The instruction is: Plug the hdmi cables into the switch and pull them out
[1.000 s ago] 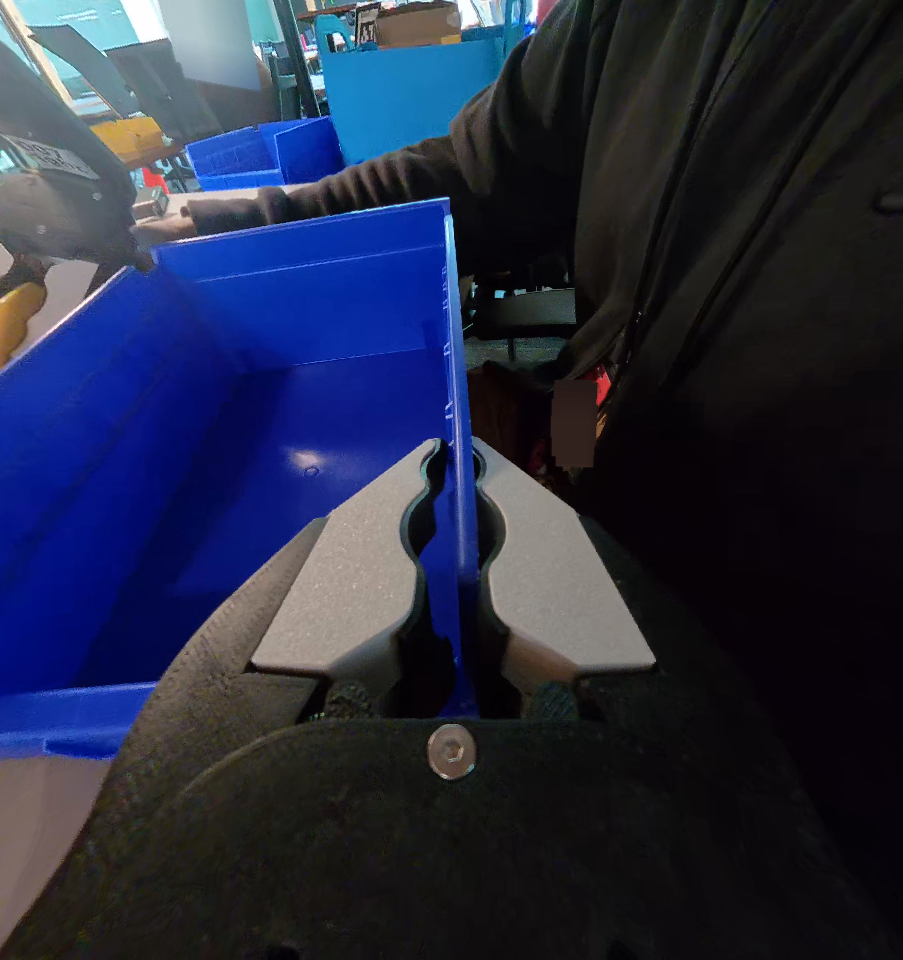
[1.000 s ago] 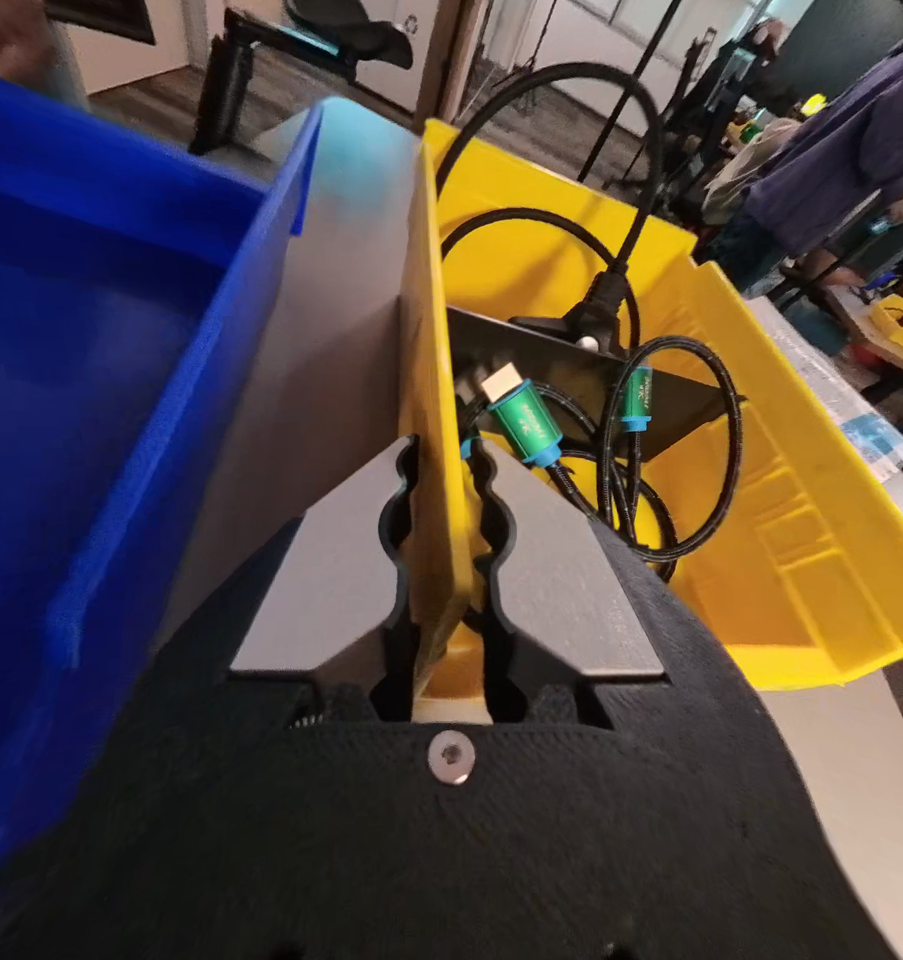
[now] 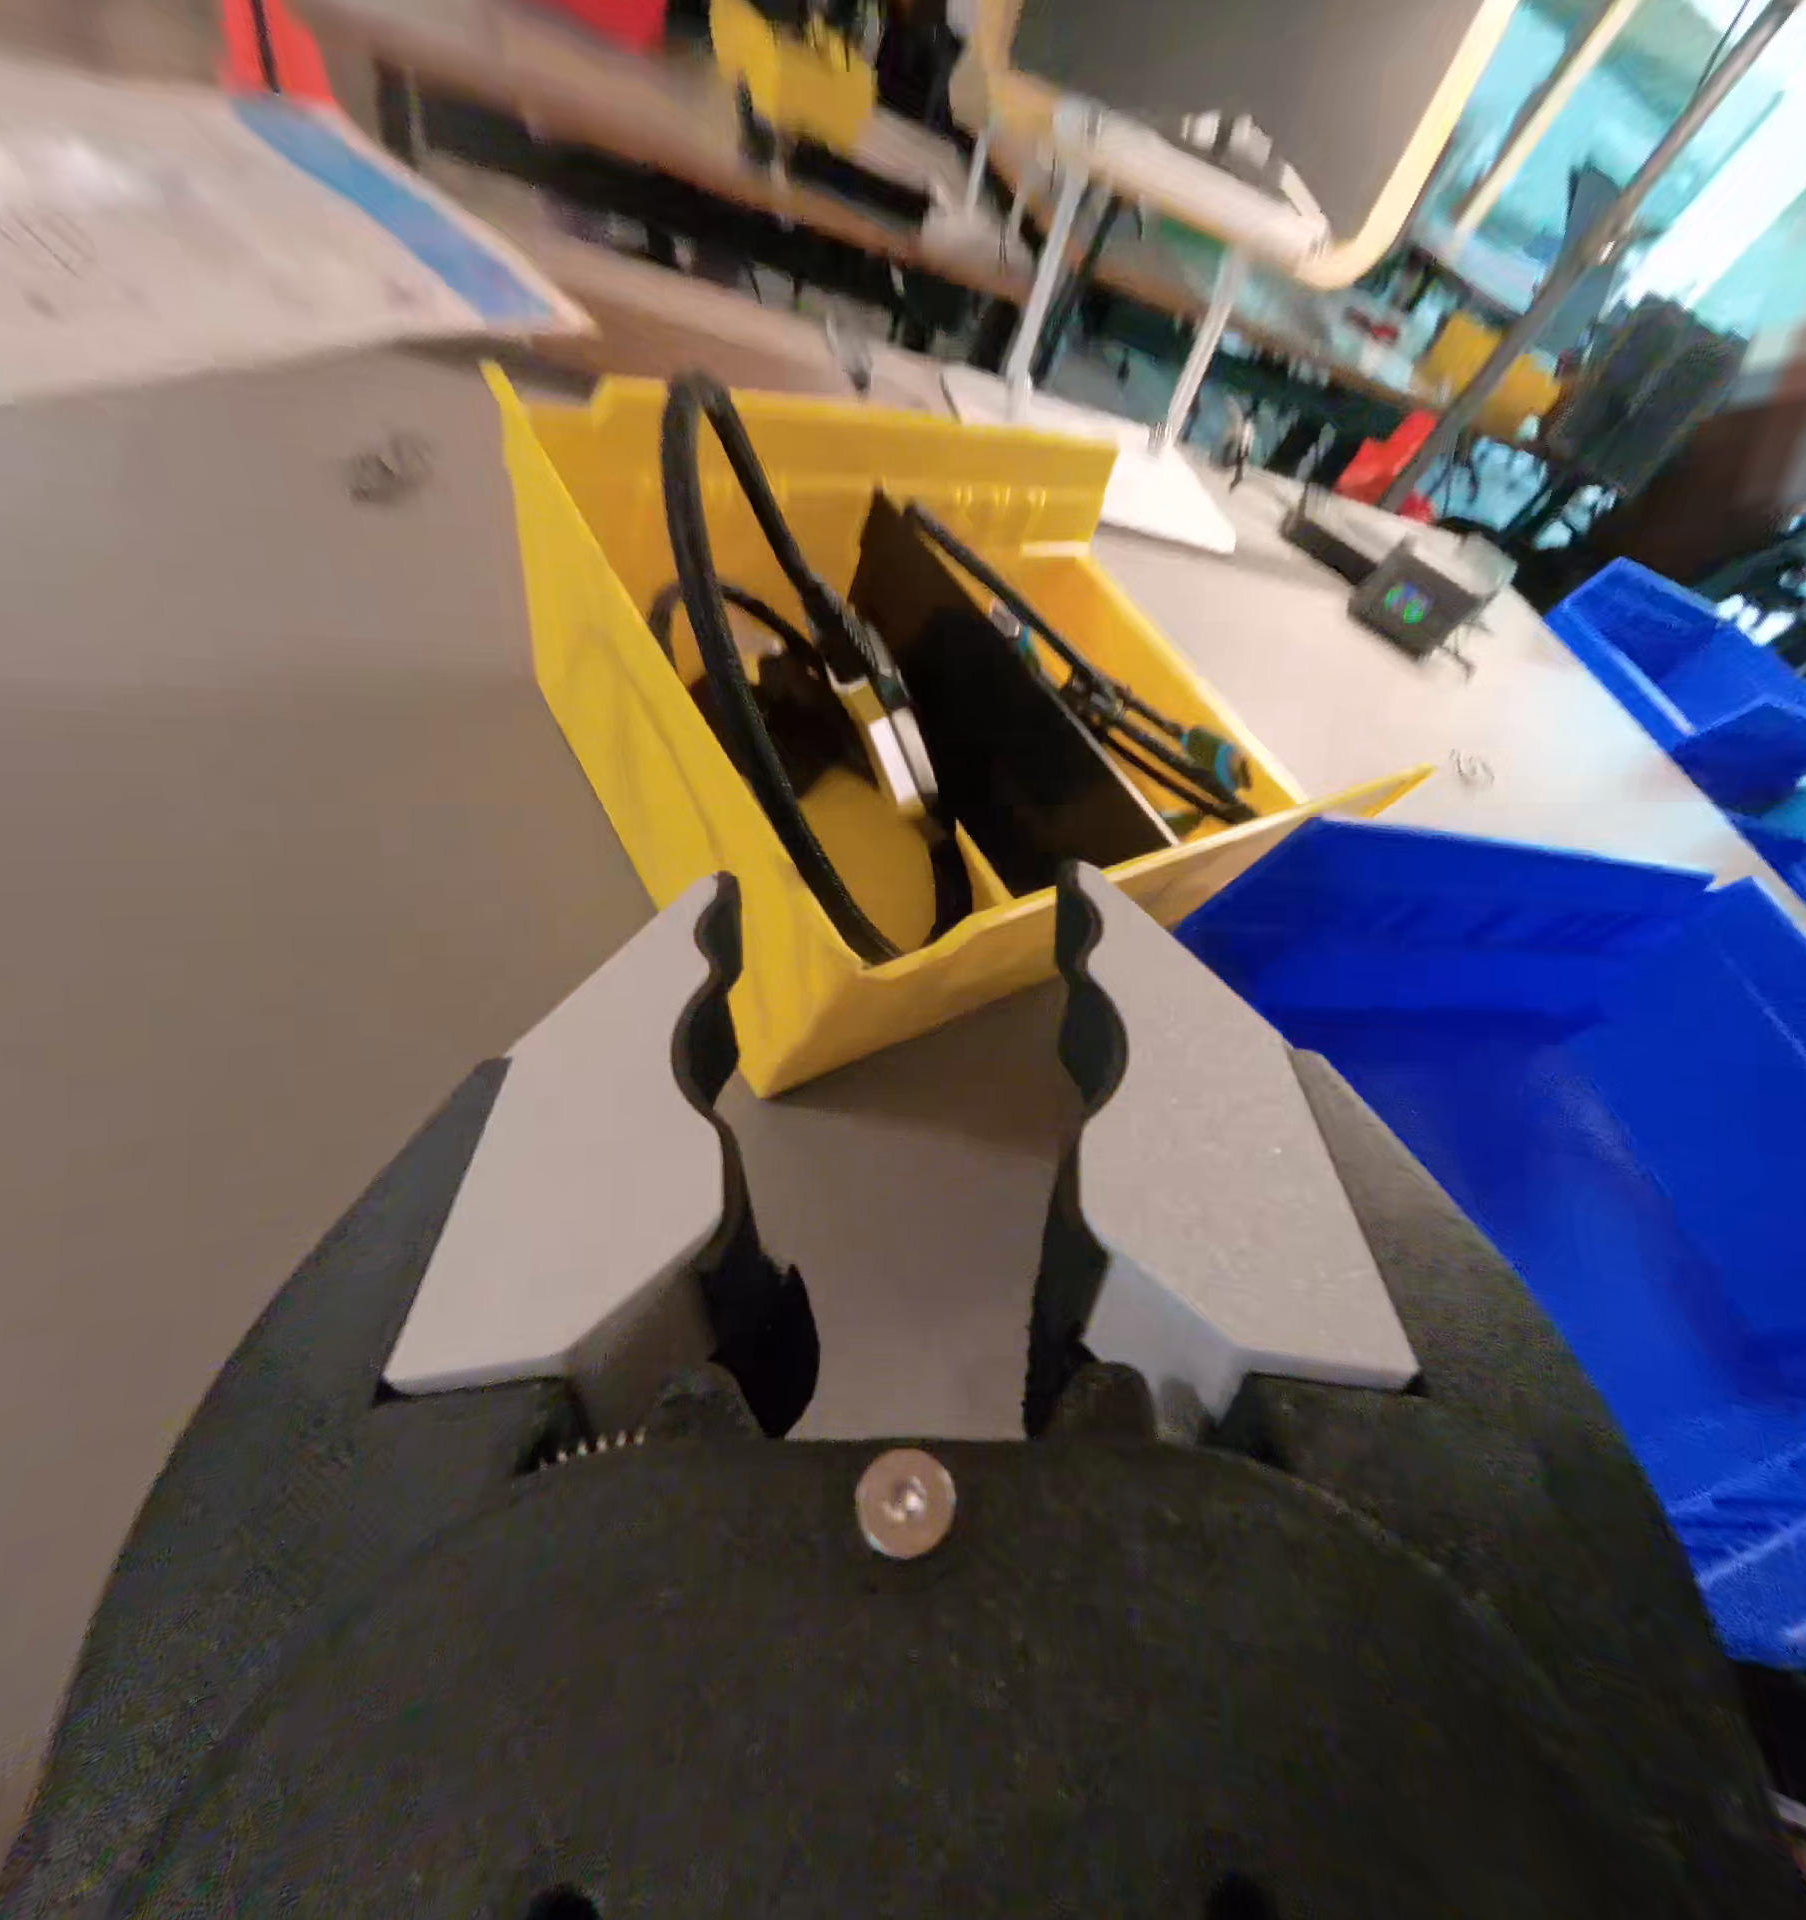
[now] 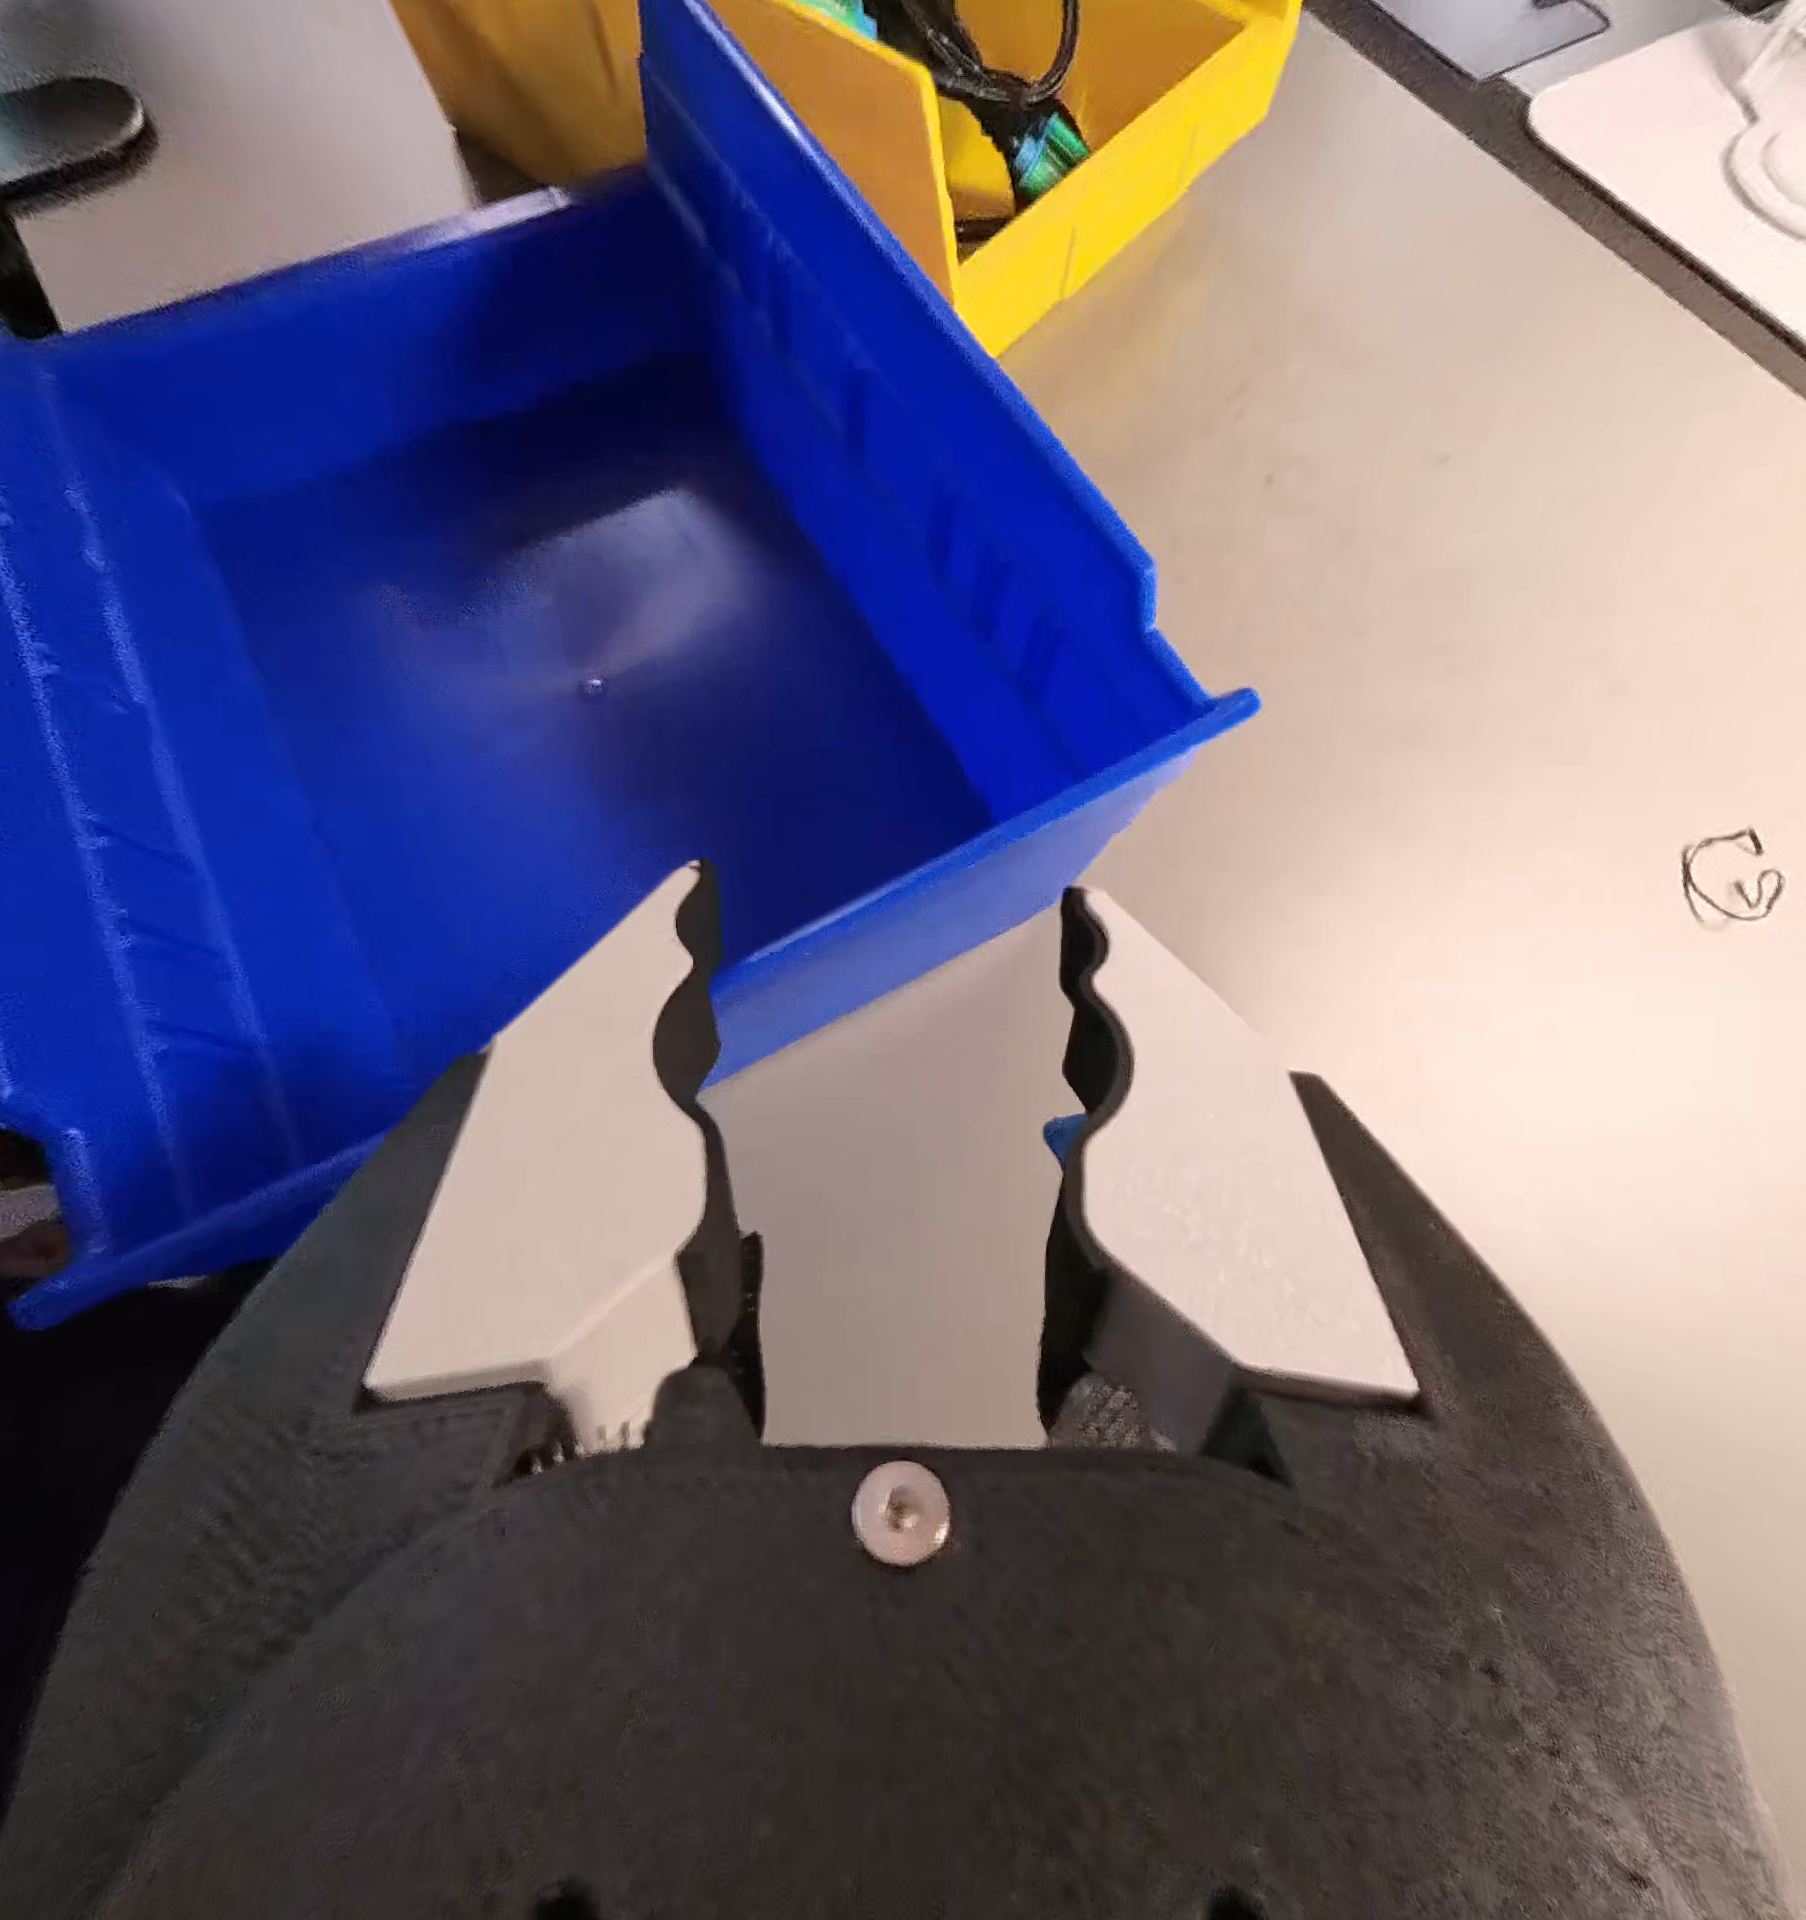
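A yellow bin (image 3: pixel 650 748) stands on the grey table and holds a black flat switch (image 3: pixel 992 717) and coiled black HDMI cables (image 3: pixel 733 665) with green plugs (image 4: pixel 1044 156). My left gripper (image 3: pixel 894 904) is open and empty, just short of the yellow bin's near corner. An empty blue bin (image 4: pixel 483 665) sits beside the yellow bin (image 4: pixel 1117 197); it also shows in the left wrist view (image 3: pixel 1564 1081). My right gripper (image 4: pixel 883 894) is open and empty above the blue bin's near rim.
More blue bins (image 3: pixel 1699 675) stand at the far right of the table, with a small dark device (image 3: pixel 1413 597) behind. A paper sheet (image 3: pixel 151 270) lies at the far left. A white pad (image 4: pixel 1709 177) and a thin wire loop (image 4: pixel 1730 883) lie on the table to the right. My hands' fingertips stand some 45 cm from each other.
Both grippers have let go of the bin walls and opened. The left one has turned from the blue bin toward the yellow bin; the right one has pulled back over the blue bin.
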